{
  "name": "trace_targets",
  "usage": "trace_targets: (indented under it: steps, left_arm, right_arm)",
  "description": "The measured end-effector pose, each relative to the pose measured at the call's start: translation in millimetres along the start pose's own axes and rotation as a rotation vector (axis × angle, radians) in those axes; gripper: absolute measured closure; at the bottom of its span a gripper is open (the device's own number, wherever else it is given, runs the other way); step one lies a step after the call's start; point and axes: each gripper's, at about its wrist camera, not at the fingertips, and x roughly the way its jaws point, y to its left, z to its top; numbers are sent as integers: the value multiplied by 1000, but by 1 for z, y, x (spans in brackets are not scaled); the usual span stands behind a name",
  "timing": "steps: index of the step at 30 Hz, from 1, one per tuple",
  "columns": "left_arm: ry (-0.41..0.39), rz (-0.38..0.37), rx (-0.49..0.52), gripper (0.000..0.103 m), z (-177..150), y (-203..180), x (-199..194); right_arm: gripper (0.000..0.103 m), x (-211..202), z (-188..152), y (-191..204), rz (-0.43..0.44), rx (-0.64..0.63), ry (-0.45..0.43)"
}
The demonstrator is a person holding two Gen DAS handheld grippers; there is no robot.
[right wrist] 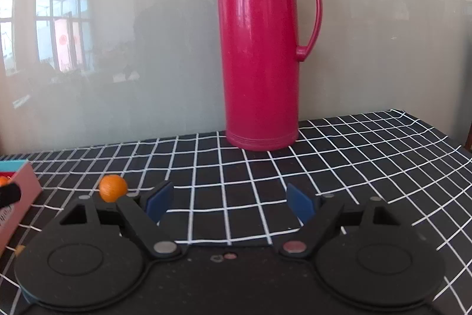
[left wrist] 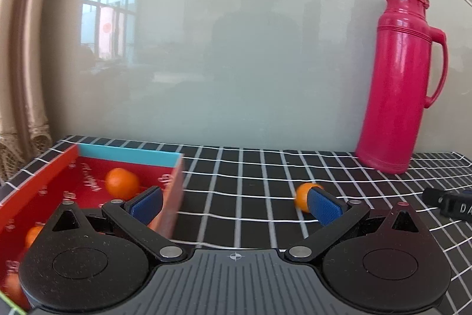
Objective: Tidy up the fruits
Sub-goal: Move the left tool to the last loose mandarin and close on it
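Left wrist view — red box and loose orange on the checked table.

Left wrist view alone looks into the red box (left wrist: 38,182), lying at nine o'clock, with an orange (left wrist: 121,182) inside and more fruit at its near end; the left gripper (left wrist: 236,204) holds its jaws wide apart with nothing between them, and a loose orange (left wrist: 302,195) sits on the table (left wrist: 250,182) just behind the right-hand pad. Right wrist view shows only the box's corner (right wrist: 17,191) at nine o'clock, the same loose orange (right wrist: 112,187) at ten o'clock, and the pink thermos (right wrist: 259,49) whole at twelve o'clock — the right gripper (right wrist: 228,201) also spread, empty.
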Motion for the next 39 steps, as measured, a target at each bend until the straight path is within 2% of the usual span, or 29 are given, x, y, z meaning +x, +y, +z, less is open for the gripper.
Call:
trace_targets:
  steps: [12,20,29,31,32,34,35,36,39]
  left_arm:
    - [27,-54,63,0,-4,-55,35]
    - [103,-55,61,1,-12,-78,71]
    - [126,-31,62,2,-6,-90,95]
    - [157,-34,59,32,-5,-92,106]
    - [184,-37,55,37,-5,-93,112]
    - [231,-44,51,55,-6,-93,120]
    - [234,-45,50,56,-5,-94,122]
    - [233,-52,52,61,-6,-94,122]
    - [230,-59,57,64,-6,-96,122]
  right_arm:
    - [20,13,-5,-49,-105,-9,11]
    - [20,25,-3,-64,-120,13,23]
    - [20,40,-2,-73,-135,44,51]
    - [20,40,-2,-74,-133,52,51]
    - [20,41,-1,-74,-134,52,51]
    - [20,43,-1,-74,-135,54,55]
    - [20,44,-1,-74,-131,57,56]
    - [20,43,-1,-74,-129,55,56]
    - [20,39,-3,-73,-130,48,53]
